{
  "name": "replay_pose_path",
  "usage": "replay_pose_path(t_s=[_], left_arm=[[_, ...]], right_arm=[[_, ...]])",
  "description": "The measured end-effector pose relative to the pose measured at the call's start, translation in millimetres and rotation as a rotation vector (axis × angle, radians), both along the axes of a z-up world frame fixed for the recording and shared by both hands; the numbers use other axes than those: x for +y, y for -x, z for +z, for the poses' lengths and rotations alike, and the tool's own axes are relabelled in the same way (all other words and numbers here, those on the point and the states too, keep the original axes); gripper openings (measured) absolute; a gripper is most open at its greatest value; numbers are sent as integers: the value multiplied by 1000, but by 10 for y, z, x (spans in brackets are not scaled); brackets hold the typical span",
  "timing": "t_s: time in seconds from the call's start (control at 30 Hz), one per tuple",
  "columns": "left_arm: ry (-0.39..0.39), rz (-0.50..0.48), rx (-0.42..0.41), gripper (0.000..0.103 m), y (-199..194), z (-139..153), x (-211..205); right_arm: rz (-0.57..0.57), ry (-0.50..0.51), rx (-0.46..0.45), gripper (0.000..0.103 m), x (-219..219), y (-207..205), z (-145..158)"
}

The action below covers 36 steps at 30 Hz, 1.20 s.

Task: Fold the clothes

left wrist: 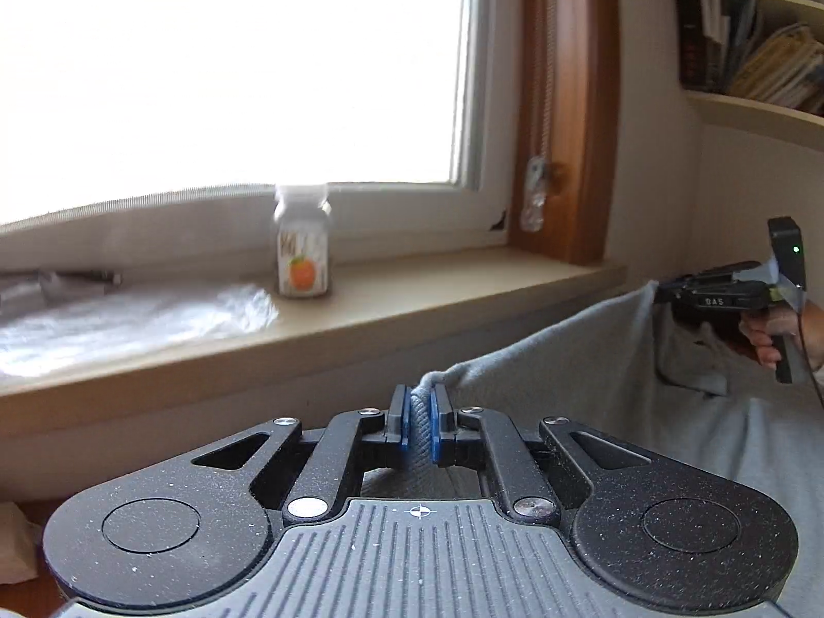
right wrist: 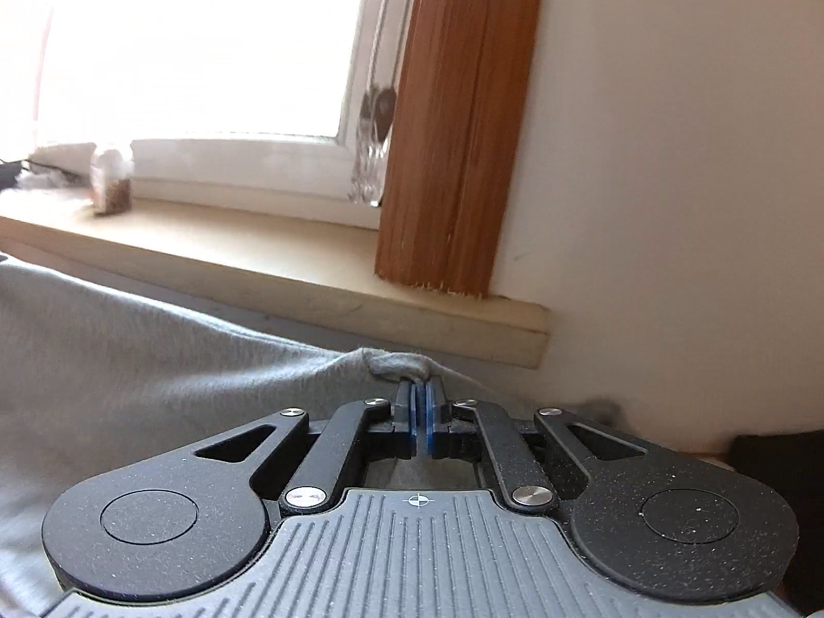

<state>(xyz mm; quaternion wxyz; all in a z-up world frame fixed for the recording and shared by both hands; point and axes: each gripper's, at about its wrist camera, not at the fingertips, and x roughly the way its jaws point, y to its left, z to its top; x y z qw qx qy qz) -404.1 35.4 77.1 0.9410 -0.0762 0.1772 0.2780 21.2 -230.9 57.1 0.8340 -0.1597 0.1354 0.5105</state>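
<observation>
Left gripper (left wrist: 418, 425) and right gripper (right wrist: 418, 419) each pinch the grey garment (left wrist: 566, 360). Its top edge spans between them, body hanging below.

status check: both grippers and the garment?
Left gripper shut on grey garment. Right gripper shut on its other corner. Cloth hangs between them. Nothing blocking; bottle sits on windowsill.

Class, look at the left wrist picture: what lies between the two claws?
A span of the grey garment, pinched by the left claw and the right claw, hangs between them. Nothing else shows there in the left wrist view.
</observation>
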Motion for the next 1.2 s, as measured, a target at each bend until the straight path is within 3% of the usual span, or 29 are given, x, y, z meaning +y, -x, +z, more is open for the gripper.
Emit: replay_pose_path(t_s=[0.17,0.37,0.5,0.6,0.8,1.03,1.2], left_arm=[[-13,-35,35,8,208,29,-466],[54,-78,118,11,344,-299,-887],[73,-81,164,22,401,-406,-971],[79,-71,145,41,472,-326,-950],[114,-17,111,55,498,-255,-717],[258,65,117,55,331,-529,-200],[268,81,106,55,433,-583,-249]], right_arm=[[29,5,15,4,-481,411,-80],[76,93,83,5,-918,775,-383],[97,95,139,17,-1056,829,-436],[101,33,157,23,-1109,813,-322],[74,-20,129,35,-905,838,-218],[16,80,140,43,-497,667,-481],[17,49,132,44,-539,635,-523]])
